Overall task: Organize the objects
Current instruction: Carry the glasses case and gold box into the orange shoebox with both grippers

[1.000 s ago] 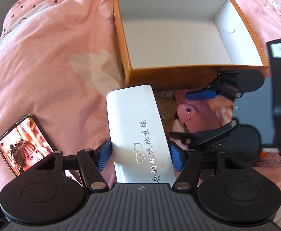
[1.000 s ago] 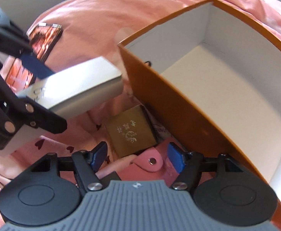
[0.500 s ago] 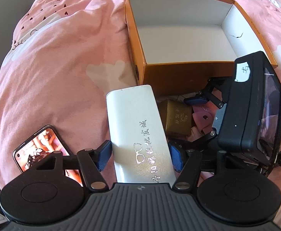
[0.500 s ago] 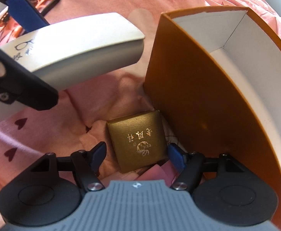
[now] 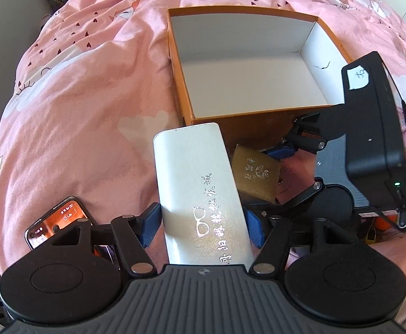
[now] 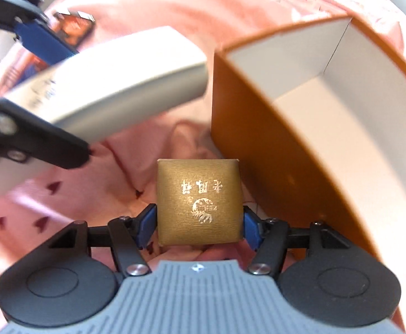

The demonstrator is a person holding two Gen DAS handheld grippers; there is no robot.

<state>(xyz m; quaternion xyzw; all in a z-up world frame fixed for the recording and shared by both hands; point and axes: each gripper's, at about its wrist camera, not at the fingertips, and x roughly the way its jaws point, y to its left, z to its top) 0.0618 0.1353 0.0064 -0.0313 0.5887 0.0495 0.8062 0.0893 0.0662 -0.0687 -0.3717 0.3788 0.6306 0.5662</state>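
Orange box [image 5: 247, 119] sat open on the pink bed [image 5: 77, 105], only its white inside showing | left tongs [image 5: 201, 226] clamped on the white case [image 5: 200, 194], held just short of the box's near wall | right tongs [image 6: 198, 226] gripped the gold box [image 6: 198, 201] beside that wall | phone [image 5: 55, 222] lay on the bed at left

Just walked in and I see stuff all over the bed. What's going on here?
Someone is tidying items on a pink bedspread with two handheld grippers. The left gripper is clamped on a white glasses case; the right gripper grips a small gold box. Both items are just outside the open orange box, which has nothing in it yet. A phone lies on the bedspread at the left.
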